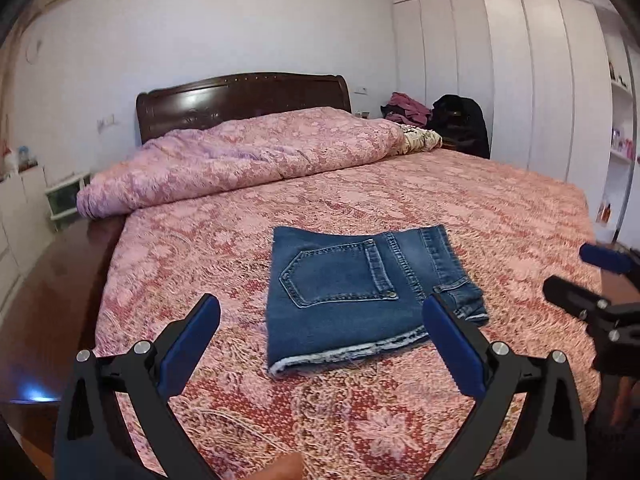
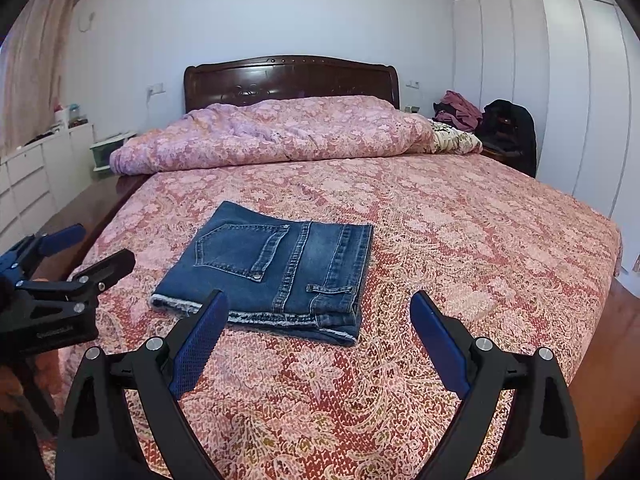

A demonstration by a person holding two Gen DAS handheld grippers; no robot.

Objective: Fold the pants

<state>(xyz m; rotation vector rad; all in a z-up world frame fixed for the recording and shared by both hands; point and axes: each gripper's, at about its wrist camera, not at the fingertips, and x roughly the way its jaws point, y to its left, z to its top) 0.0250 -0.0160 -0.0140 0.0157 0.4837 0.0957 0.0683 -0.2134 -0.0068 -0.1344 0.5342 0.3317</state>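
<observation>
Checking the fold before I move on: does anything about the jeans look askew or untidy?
Mostly neat: the jeans lie flat on the bedspread. Only the near right corner looks uneven, where lower layers stick out.

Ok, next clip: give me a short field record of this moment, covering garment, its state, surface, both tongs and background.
garment: blue jeans
state: folded into a compact rectangle, back pocket up, frayed hems toward the camera
surface: pink floral bedspread
left tongs: open, empty, apart from the jeans
right tongs: open, empty, apart from the jeans
background: bunched duvet, dark wooden headboard, white wardrobe
</observation>
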